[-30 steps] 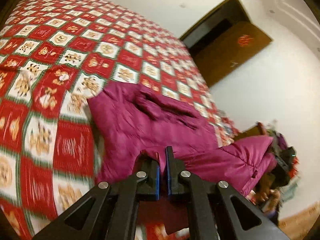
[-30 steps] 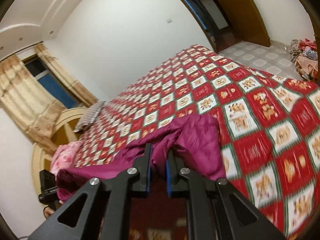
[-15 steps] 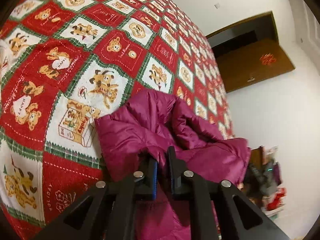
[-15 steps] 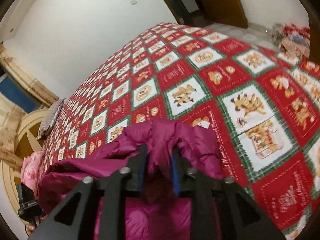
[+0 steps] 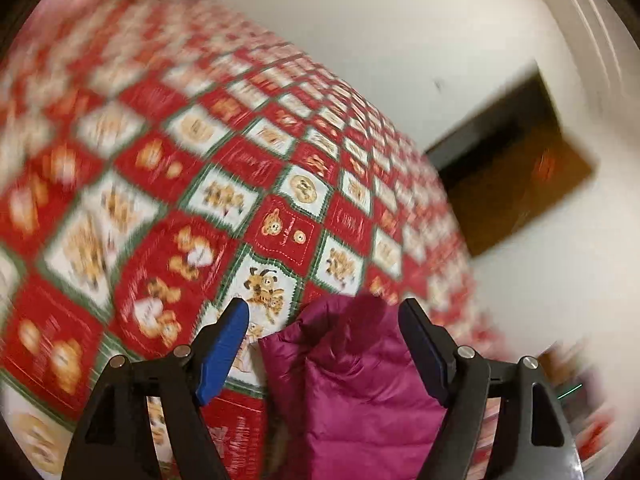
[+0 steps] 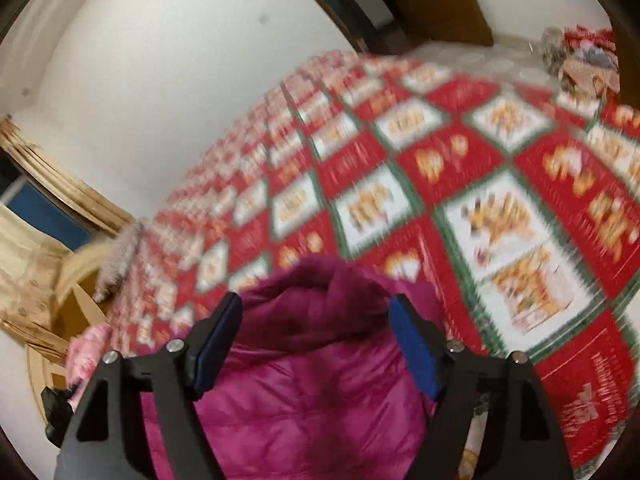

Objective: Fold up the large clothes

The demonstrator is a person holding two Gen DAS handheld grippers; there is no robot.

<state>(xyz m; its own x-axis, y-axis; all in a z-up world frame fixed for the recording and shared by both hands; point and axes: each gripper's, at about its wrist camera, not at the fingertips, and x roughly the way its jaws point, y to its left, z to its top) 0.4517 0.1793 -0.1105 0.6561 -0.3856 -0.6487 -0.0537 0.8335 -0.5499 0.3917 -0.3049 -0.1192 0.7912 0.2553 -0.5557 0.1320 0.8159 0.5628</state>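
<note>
**Both grippers open over the jacket**

Your left hand-held gripper [image 5: 323,312] stands with its jaws wide apart; they have just been opening, and the blue pads [image 5: 224,350] press on nothing. The magenta jacket [image 5: 352,392] lies between and below the two fingers, loose on the bed [image 5: 168,184], with a corner of it reaching up toward the fingertips. The left finger sits over the bedspread just beside the jacket's edge; the right finger hangs over the jacket's other side. You cannot tell from this view whether either finger brushes the cloth.

Your right hand-held gripper [image 6: 316,304] is likewise spread, its jaws having just been opening, and grips nothing. In its view the jacket [image 6: 312,384] fills the gap between the fingers, a puffed fold rising near the tips, and lies on the red, white and green checked bedspread [image 6: 500,208].

Both views are blurred. Beyond the bed a white wall [image 5: 400,32] shows, with a dark doorway and a brown door [image 5: 520,184] in the left view. The right view shows a curtain [image 6: 28,264] at its left edge and a heap of clothes [image 6: 580,56] at top right.
</note>
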